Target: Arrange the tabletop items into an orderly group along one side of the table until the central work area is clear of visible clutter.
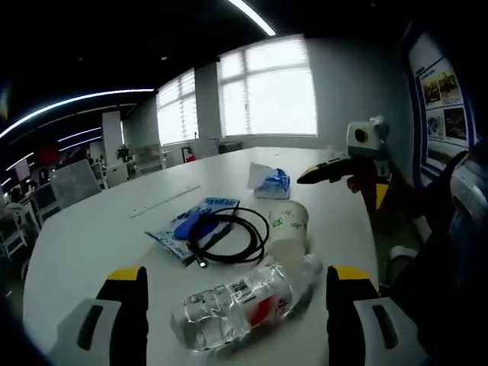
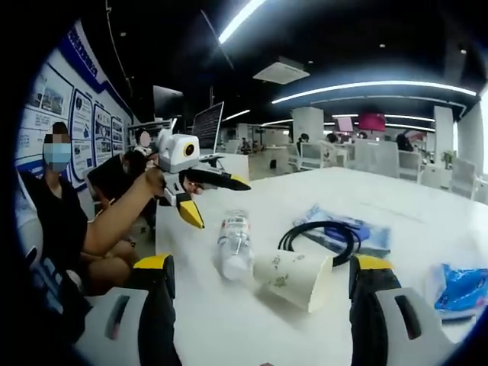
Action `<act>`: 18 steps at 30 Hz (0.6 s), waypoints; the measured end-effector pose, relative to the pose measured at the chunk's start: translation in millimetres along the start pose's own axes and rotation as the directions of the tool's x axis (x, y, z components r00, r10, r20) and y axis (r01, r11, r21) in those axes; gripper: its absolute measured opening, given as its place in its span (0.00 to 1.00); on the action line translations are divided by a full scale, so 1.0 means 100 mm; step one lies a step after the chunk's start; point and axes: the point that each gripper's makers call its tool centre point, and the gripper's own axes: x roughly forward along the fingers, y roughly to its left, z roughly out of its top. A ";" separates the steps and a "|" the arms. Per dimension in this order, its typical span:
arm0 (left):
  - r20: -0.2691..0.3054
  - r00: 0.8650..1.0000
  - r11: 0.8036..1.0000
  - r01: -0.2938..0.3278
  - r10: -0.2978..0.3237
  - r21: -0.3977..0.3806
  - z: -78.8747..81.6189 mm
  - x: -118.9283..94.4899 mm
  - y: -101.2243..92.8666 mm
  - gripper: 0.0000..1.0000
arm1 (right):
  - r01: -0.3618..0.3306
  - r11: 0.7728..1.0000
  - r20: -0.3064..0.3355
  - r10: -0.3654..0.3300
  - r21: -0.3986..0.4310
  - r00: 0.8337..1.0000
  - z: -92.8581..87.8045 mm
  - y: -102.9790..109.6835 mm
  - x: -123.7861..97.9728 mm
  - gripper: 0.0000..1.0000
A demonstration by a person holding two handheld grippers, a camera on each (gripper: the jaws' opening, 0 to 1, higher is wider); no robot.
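Left gripper view: the left gripper (image 1: 236,316) hangs over the near table (image 1: 91,221) edge with its jaws spread wide, pinching nothing. The bottle (image 1: 244,303) lies on its side between them, long axis running from 8 o'clock at its base to 2 o'clock at its cap, so the jaws straddle it roughly across its width. The cup (image 1: 288,227) stands touching the cap end at 1 o'clock, the cable (image 1: 229,238) coils at 12 on the blue packet (image 1: 191,225), and a blue wrapper (image 1: 271,183) sits beyond. The right gripper (image 1: 320,174) shows farther off at 2 o'clock.

In the right gripper view the right gripper (image 2: 259,309) is also spread and empty, with the cup (image 2: 293,278) between its jaws. The left gripper looks nearer the bottle.
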 end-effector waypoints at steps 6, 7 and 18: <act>-0.008 1.000 1.000 -0.011 0.011 -0.002 -0.12 -0.10 0.09 0.96 | -0.042 0.999 0.009 0.042 -0.013 0.999 -0.01 0.18 0.14 0.90; -0.009 1.000 1.000 -0.014 0.014 -0.004 -0.15 -0.12 0.11 0.96 | -0.060 0.998 0.006 0.060 -0.019 0.998 -0.03 0.24 0.19 0.90; 0.013 1.000 1.000 0.004 -0.004 0.014 -0.36 -0.18 0.13 0.84 | -0.140 0.990 0.032 0.141 -0.025 0.990 -0.12 0.45 0.39 0.71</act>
